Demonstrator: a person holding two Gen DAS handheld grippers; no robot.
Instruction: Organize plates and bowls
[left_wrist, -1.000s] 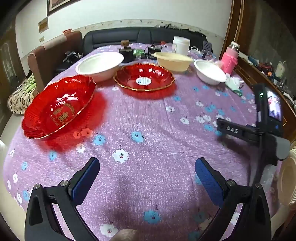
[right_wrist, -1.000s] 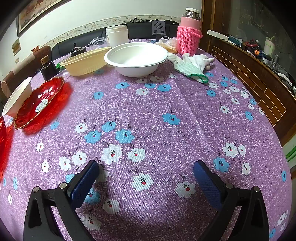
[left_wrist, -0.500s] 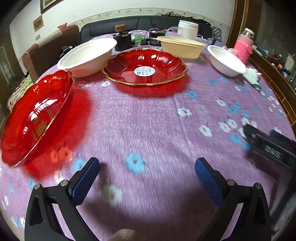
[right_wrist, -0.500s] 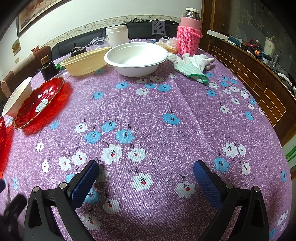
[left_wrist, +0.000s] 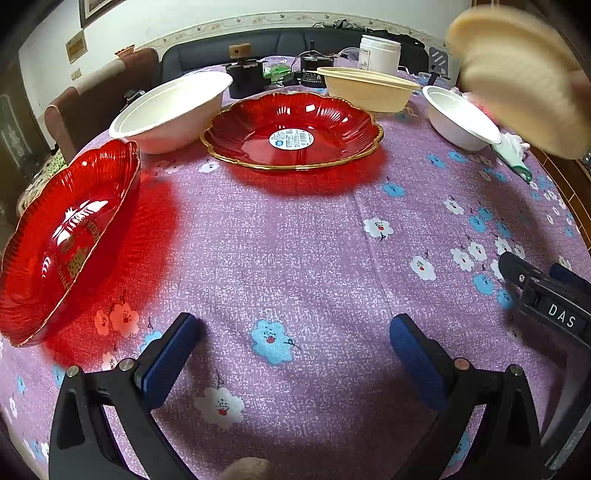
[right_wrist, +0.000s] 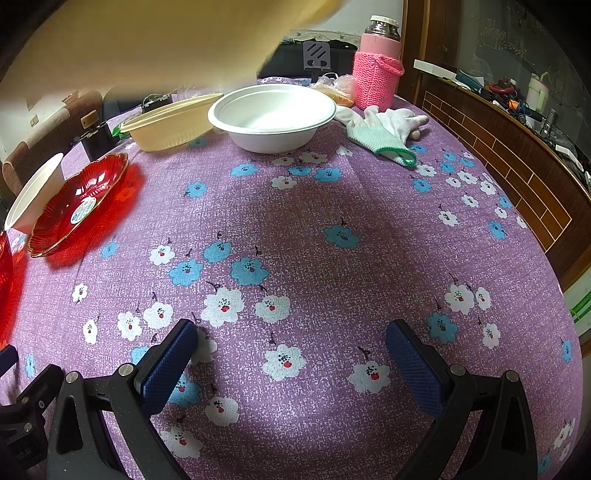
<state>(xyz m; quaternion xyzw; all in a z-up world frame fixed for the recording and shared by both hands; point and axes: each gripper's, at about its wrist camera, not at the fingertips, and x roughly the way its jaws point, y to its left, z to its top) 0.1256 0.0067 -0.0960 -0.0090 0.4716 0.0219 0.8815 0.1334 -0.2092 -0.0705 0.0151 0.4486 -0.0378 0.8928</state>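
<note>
Gathering like with like is judged to be the step in hand, and neither claw has anything in its grip. The left claw (left_wrist: 291, 349) is spread wide and hovers low over the flowered counter (left_wrist: 314, 236); the right claw (right_wrist: 291, 349) is likewise spread, empty, over bare cloth.

Two red plates are seen: one red plate (left_wrist: 291, 129) lies flat at mid-counter with a round label at its centre, and the other red plate (left_wrist: 62, 236) sits just left of the left claw, its near edge close to the counter's rim. A white bowl (left_wrist: 173, 107) stands behind and between them, a cream bowl (left_wrist: 369, 90) is set further back, and a second white bowl (right_wrist: 271, 116) rests beside it, near a glove (right_wrist: 380, 129) and a pink-sleeved flask (right_wrist: 376, 62). A blurred tan shape (left_wrist: 517, 77) is held above the right side; what it is cannot be told.

A grip on the scalloped rim of the nearer plate is advised, taken squarely so that the glossy plastic is not squeezed out sideways. The plate should be lifted level and nested onto its twin, centred before release. The bowls are better stacked afterwards, white into white.
</note>
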